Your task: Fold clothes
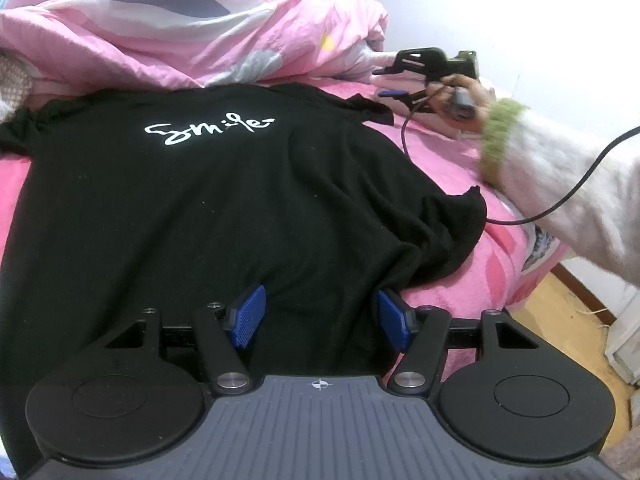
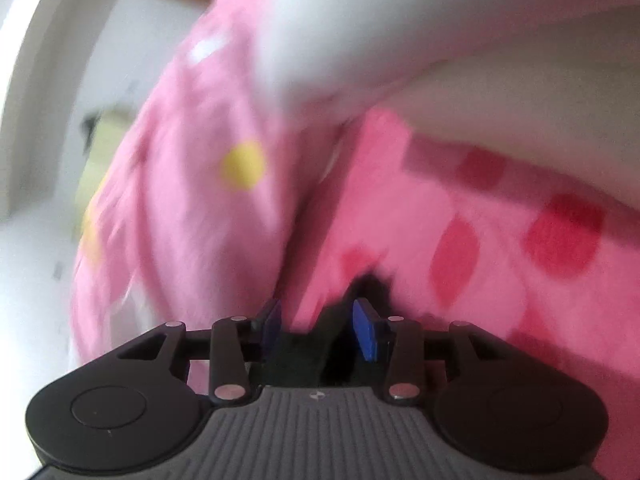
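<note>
The black T-shirt (image 1: 200,200) lies spread; left tongs (image 1: 320,316) released over its hem, right tongs (image 2: 320,328) parted around a dark fabric scrap, so the next move is pinching the sleeve at frame right.

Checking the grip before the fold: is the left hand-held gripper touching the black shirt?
Cannot tell. In the left wrist view the left hand-held gripper has its blue pads spread either side of the black shirt hem, but dark fabric hides any contact or gap.

I see a pink bedsheet (image 1: 440,168) with darker pink patches covering the bed. A crumpled pink duvet (image 1: 192,28) is heaped along its far edge. Wooden floor (image 1: 560,304) shows past the right edge.
</note>
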The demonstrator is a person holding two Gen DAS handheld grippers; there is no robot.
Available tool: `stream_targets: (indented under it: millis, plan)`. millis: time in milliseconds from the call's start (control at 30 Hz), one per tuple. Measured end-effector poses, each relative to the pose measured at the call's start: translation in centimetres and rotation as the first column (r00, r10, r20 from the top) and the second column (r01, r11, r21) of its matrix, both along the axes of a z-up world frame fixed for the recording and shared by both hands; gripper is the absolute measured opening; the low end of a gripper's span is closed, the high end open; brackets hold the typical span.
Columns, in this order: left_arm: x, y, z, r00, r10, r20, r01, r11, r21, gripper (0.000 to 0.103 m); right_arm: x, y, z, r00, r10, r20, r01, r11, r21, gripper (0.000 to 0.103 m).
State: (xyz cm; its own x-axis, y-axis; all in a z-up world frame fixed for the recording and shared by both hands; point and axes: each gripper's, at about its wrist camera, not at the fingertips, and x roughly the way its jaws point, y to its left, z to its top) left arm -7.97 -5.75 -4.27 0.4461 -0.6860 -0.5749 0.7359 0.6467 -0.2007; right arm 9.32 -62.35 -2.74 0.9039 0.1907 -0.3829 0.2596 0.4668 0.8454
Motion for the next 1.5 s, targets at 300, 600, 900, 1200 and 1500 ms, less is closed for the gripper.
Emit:
stream_targets:
  millis: [300,600,900,1200,1500]
  plan:
    - [-0.2,0.1,-0.2,1.0,-0.015,0.021,0.015,1.0,0.005,0.063,0.0,6.2,-2.1,0.934,0.228,-0.275,-0.265,0.958,-0.105,0.039]
    - [-0.1,-0.1,0.2,0.999,-0.026,0.022,0.025,0.999,0.031,0.063,0.7,6.8,-1.5,0.959,0.192,-0.206,-0.241,0.939,-0.246,0.002]
    - [0.1,-0.2,0.3,0.999,-0.032,0.014,0.032,0.998,0.046,0.063,2.7,6.1,-2.2,0.962,0.131,-0.241,-0.216,0.903,-0.372,0.001]
    - [0.4,0.6,0.0,0.999,-0.041,-0.002,0.041,0.999,-0.015,0.063,-6.6,4.4,4.7,0.985,0.104,-0.134,-0.149,0.91,-0.388,0.008]
    - [0.4,1.1,0.0,0.999,-0.041,-0.004,0.041,0.998,-0.051,0.063,-27.7,10.4,17.1,0.993,0.114,-0.008,-0.082,0.658,-0.748,0.037]
